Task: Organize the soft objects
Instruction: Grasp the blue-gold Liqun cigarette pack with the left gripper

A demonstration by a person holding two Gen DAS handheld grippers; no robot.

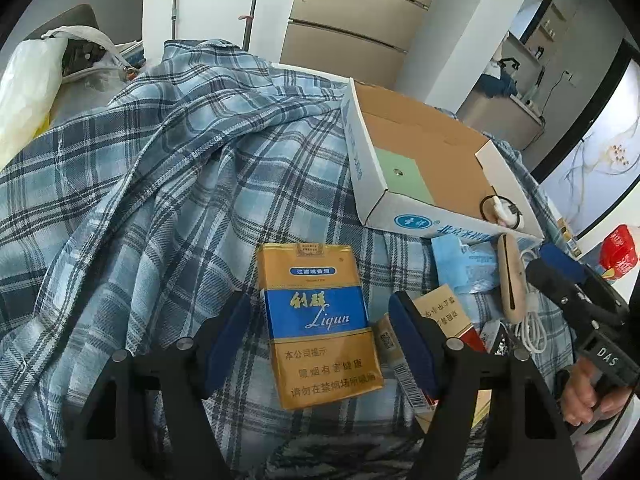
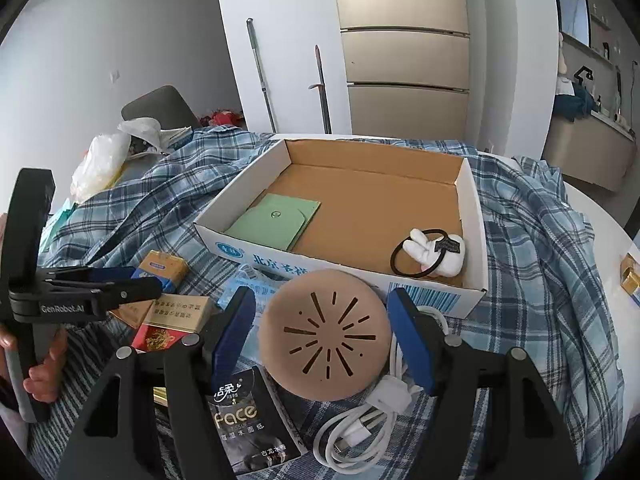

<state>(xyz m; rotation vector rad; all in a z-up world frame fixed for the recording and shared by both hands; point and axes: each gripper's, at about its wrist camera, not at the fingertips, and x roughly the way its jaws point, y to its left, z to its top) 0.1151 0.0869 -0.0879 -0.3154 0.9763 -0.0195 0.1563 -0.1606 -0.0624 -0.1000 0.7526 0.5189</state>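
On a blue-and-white plaid cloth (image 1: 160,184), both grippers hang with their fingers spread over scattered packets beside an open box.

Between the parted blue pads of the left gripper (image 1: 320,336) lies a yellow-and-blue soft cigarette pack (image 1: 316,320), flat on the cloth; whether the pads touch it cannot be told. The right gripper (image 2: 322,332) is likewise open, its fingers on either side of a round tan disc with slotted cut-outs (image 2: 324,336), apart from its edges. Near the disc lie a coiled white cable (image 2: 360,436) and a black tissue packet (image 2: 252,424). Just behind stands a shallow white cardboard box with a brown inside (image 2: 474,216), holding a green card wallet (image 2: 274,220) and a black hair tie with a white plush charm (image 2: 430,256).
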